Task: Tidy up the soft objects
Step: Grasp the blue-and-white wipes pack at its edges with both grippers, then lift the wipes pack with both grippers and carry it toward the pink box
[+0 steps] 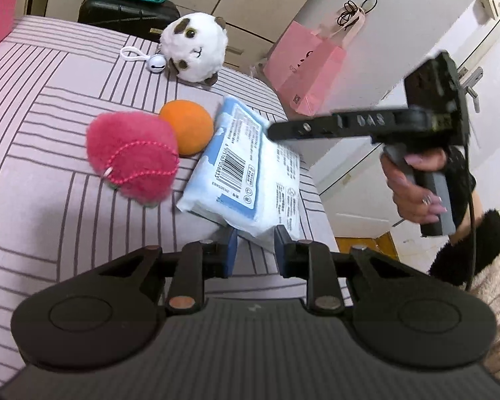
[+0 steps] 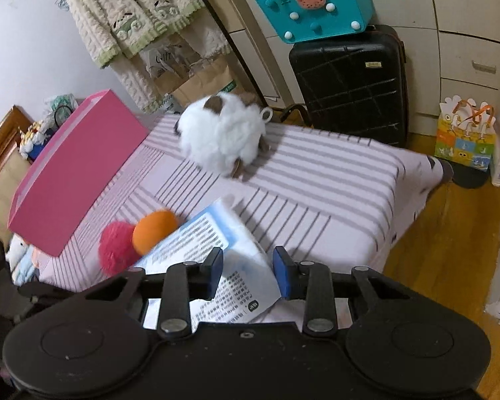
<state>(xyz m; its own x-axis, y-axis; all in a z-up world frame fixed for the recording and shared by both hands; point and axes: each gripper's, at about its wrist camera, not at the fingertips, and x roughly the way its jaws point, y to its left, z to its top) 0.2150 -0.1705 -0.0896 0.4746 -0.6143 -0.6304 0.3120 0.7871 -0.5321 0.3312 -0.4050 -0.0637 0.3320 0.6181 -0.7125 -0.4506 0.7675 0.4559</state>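
Observation:
A blue-and-white tissue pack (image 1: 240, 166) lies on the striped bed (image 1: 50, 100) near its edge. My left gripper (image 1: 256, 250) is shut on the pack's near corner, which sits between its blue pads. My right gripper (image 1: 273, 131), held by a hand (image 1: 413, 193), reaches over the pack's far side. In the right wrist view the right gripper (image 2: 248, 268) has the pack's (image 2: 200, 243) white end between its fingers, pads against it. A fuzzy pink ball (image 1: 133, 156) and an orange ball (image 1: 186, 125) touch beside the pack. A white round plush (image 1: 195, 46) sits farther back.
A pink box (image 2: 73, 173) lies on the bed's left side. A small white keychain (image 1: 156, 63) rests by the plush. Beyond the bed stand a black suitcase (image 2: 350, 83) with a teal bag (image 2: 316, 10) on top, and a pink paper bag (image 1: 303, 73). Wooden floor lies right.

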